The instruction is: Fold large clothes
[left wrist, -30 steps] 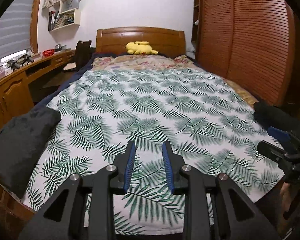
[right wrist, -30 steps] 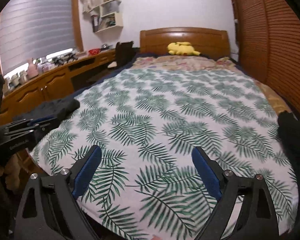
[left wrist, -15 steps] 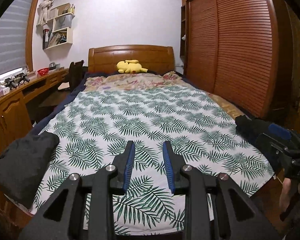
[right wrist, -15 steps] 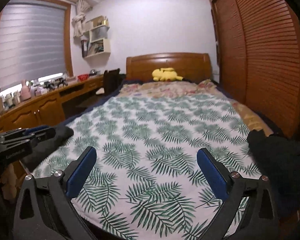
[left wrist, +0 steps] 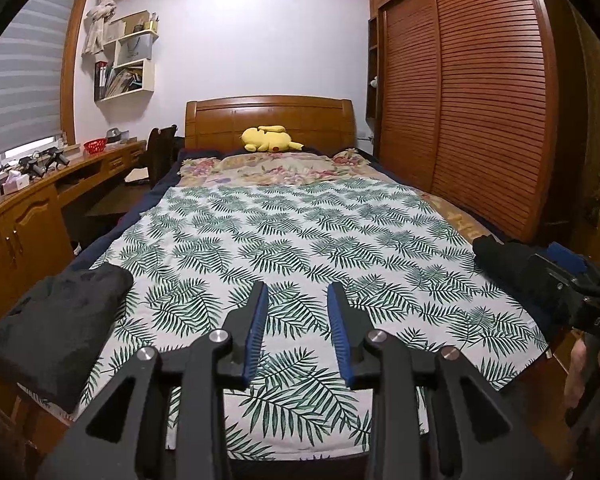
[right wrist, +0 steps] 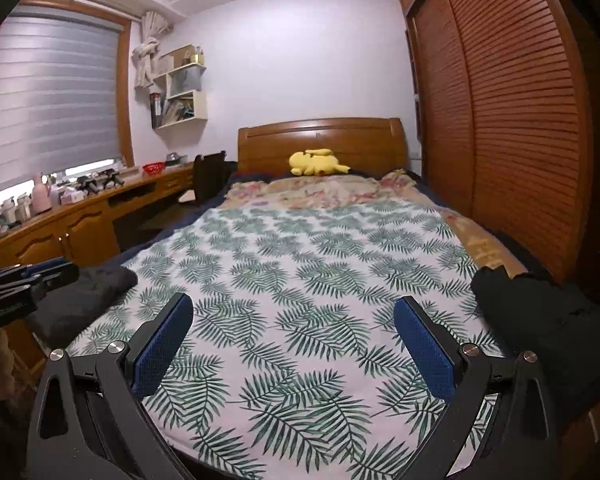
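Left wrist view: the left gripper (left wrist: 295,312) has pulled back and tipped up from the bed (left wrist: 300,240); its fingers are narrow and hold nothing. A folded dark garment (left wrist: 56,320) lies on the near-left corner.

Right wrist view: the right gripper (right wrist: 294,340) has also retreated, fingers wide and empty. Black cloth (right wrist: 540,320) sits at the right edge, likely the next piece.
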Demonstrator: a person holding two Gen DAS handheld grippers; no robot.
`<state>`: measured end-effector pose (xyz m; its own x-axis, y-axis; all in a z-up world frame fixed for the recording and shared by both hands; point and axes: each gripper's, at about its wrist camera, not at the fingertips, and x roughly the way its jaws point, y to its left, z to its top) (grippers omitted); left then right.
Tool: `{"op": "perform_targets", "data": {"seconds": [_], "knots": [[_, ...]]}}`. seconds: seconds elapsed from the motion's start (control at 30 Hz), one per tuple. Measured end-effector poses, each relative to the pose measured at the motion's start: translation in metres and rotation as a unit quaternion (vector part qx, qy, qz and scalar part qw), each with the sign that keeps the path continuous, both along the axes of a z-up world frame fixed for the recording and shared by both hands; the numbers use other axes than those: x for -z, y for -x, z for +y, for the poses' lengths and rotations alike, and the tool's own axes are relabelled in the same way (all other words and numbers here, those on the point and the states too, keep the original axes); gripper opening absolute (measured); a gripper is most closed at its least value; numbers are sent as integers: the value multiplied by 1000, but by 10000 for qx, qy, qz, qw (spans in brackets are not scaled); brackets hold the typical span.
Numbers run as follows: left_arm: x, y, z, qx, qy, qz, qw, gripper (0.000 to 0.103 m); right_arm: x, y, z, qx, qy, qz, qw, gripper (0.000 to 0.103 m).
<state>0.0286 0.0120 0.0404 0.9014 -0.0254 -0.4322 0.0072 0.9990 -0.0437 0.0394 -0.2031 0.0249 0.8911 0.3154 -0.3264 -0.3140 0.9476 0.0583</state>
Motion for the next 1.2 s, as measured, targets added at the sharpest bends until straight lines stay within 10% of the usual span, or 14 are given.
{"op": "perform_targets", "data": {"seconds": [1.2], "knots": [[-1,6,1,-19,48,-103,9999,32,-1,5,10,-65,13,-53,10000,102]]}}
